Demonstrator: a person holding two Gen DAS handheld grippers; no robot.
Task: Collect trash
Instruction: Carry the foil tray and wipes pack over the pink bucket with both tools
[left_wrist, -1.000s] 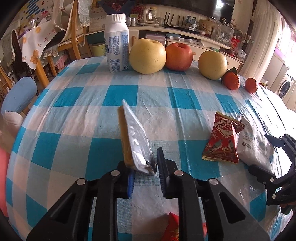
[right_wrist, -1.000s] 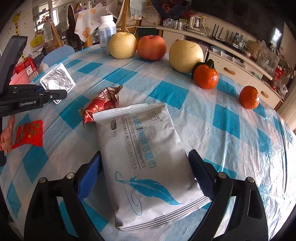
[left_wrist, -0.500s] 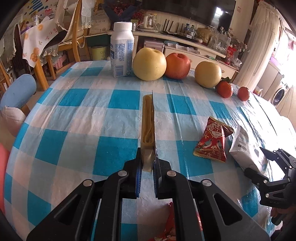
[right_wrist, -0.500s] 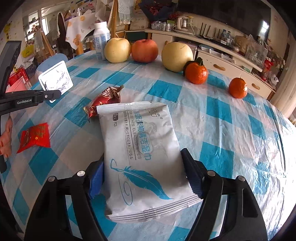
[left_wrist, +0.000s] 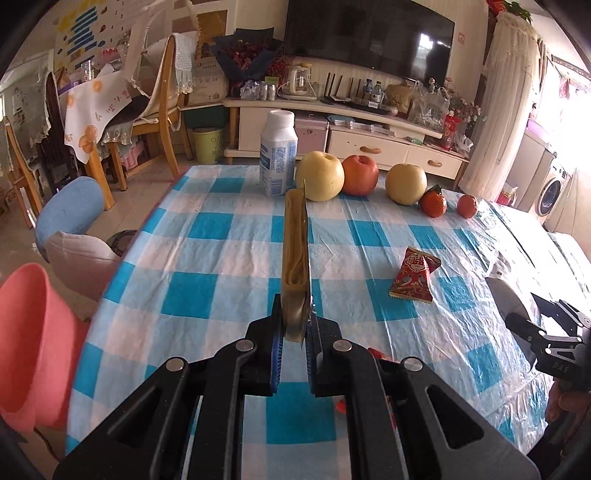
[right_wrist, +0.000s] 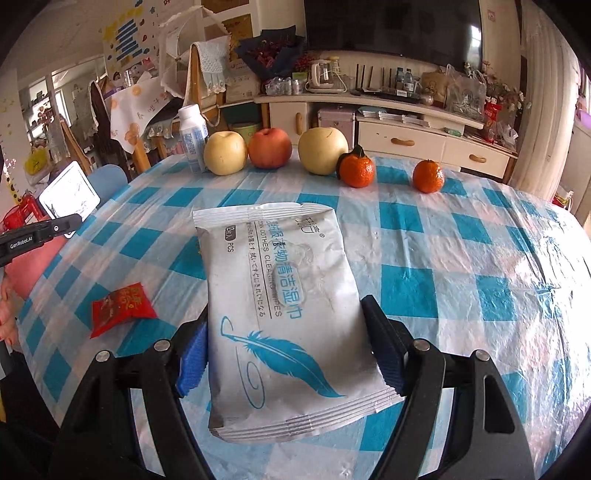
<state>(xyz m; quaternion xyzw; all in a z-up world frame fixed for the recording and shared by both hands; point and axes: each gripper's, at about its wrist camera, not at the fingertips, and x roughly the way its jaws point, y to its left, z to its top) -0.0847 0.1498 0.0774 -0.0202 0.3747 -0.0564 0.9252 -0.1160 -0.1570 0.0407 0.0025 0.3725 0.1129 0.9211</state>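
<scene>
Right gripper (right_wrist: 286, 358) of mine clamps a white wipes pack (right_wrist: 284, 306) printed "CLOTHES CLEANING WIPES" and "OPEN", above the checked tabletop (right_wrist: 461, 258); my left gripper (left_wrist: 293, 334) pinches a foil-lidded tray (left_wrist: 295, 254) edge-on.

Home living room; television (left_wrist: 369, 33), sideboard (left_wrist: 388, 144), dining chairs (left_wrist: 155, 110)

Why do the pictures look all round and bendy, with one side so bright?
Left wrist view: the fisheye lens bends the table edges, and window light whites out the right side. Right wrist view: same curving, dark corners, and glare shines on the plastic tablecloth.
</scene>
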